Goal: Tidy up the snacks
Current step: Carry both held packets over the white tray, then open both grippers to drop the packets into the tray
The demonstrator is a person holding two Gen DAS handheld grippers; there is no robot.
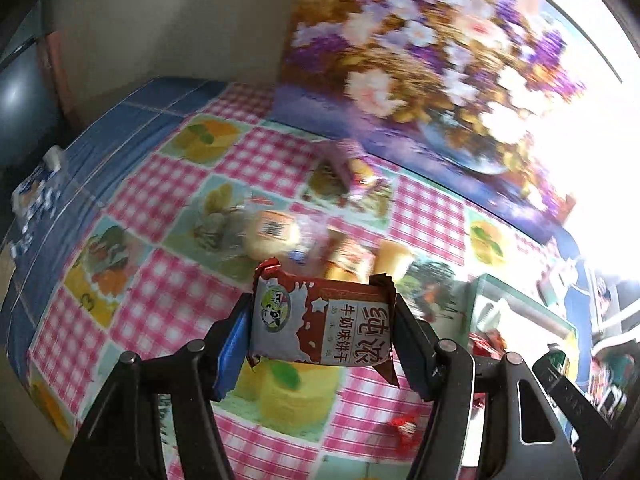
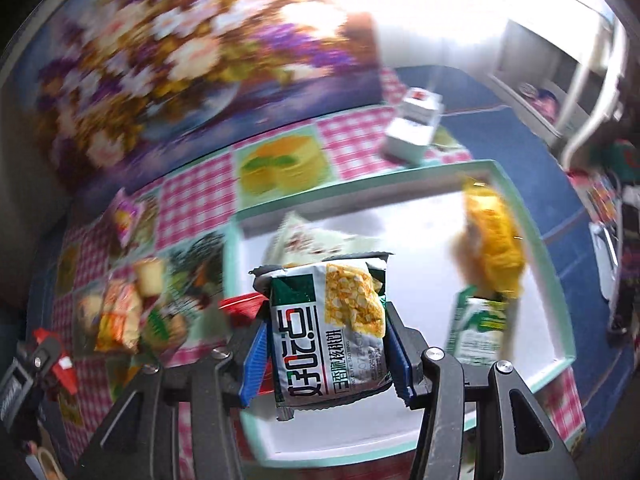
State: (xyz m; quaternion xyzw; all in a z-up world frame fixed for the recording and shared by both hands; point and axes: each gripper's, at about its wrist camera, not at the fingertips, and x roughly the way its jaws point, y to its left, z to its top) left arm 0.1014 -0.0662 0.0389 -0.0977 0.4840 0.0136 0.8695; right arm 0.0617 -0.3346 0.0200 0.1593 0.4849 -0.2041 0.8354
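My left gripper (image 1: 320, 328) is shut on a brown and white milk biscuit packet (image 1: 324, 320), held above the checked tablecloth. My right gripper (image 2: 328, 336) is shut on a green and silver walnut cookie packet (image 2: 332, 320), held over the near left part of a white tray with a mint rim (image 2: 532, 236). The tray holds a yellow snack bag (image 2: 494, 248), a green packet (image 2: 478, 324) and a pale packet (image 2: 308, 240). A pile of loose snacks (image 1: 312, 240) lies on the cloth ahead of the left gripper; it also shows in the right wrist view (image 2: 128, 312).
A large flower picture (image 1: 432, 60) leans against the wall at the back of the table. A small white box (image 2: 416, 128) stands beyond the tray. A purple packet (image 2: 128, 216) and a red wrapper (image 1: 404, 426) lie on the cloth. The tray also shows at the left view's right (image 1: 520, 300).
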